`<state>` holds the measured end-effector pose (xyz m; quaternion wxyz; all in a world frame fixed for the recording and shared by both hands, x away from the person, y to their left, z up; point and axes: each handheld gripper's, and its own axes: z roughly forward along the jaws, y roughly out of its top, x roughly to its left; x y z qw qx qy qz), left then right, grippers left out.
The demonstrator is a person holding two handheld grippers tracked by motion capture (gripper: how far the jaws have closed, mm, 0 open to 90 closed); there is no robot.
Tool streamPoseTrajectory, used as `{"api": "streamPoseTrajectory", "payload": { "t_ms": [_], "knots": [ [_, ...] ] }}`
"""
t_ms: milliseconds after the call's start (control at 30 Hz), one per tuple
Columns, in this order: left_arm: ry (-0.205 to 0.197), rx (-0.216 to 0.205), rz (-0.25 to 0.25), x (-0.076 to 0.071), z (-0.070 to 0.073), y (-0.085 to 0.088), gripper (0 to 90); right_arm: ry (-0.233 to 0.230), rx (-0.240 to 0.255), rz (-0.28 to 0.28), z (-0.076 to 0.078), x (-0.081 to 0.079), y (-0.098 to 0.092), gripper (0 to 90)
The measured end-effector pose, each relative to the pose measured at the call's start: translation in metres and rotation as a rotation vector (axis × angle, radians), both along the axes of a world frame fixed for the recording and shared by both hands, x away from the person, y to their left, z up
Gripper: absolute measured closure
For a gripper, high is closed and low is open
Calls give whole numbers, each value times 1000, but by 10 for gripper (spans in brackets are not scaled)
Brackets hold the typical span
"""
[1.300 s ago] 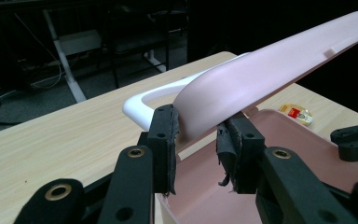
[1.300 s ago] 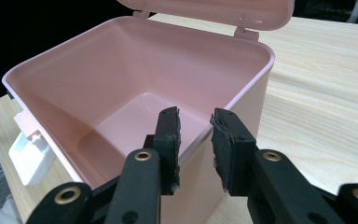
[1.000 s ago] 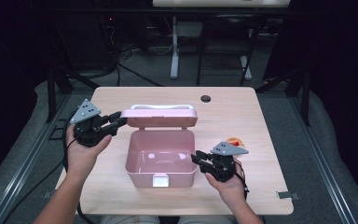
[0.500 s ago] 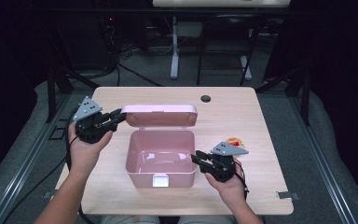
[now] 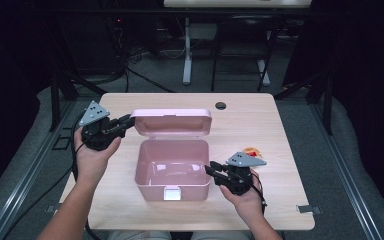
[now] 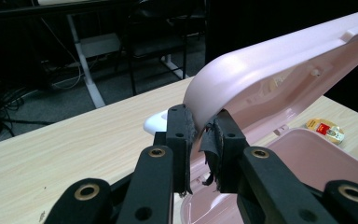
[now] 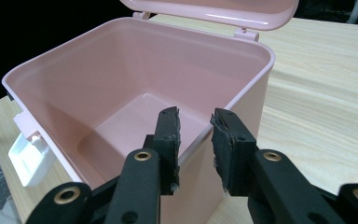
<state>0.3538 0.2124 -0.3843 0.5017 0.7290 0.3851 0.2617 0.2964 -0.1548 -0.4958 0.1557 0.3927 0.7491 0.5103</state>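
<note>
The left tool (image 5: pixel 128 121) sits at the left end of the raised lid (image 5: pixel 172 122) of the pink box (image 5: pixel 172 170). Its jaws have just been closing, and in the left gripper view they pinch the lid's rounded corner edge (image 6: pixel 205 100) between the pads. The lid's long axis runs left to right across the desk (image 5: pixel 280 125), hinged along the box's back wall, so any swing of it would pivot there, toward or away from the person. The left hand (image 5: pixel 92 155) holds its tool roughly level, pointing right toward the lid.

The box stands open and empty at mid-desk, its white latch (image 5: pixel 171 193) facing the person.

The right tool (image 5: pixel 209 169) points left at the box's right wall, and in the right gripper view its jaws straddle the rim (image 7: pixel 200 140), one inside and one outside, clamped narrow on it, probably to steady the box. The right hand (image 5: pixel 242 192) rests low near the desk's front edge. A small red and yellow item (image 5: pixel 251 150) lies just beyond it.
</note>
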Motion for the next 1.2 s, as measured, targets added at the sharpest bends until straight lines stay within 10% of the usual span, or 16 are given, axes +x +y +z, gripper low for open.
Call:
{"api": "streamPoseTrajectory", "payload": {
  "t_ms": [1200],
  "knots": [
    [46, -12, -3, 24, 1, -2, 784, 1, 3, -3, 0, 0, 0, 714]
  ]
}}
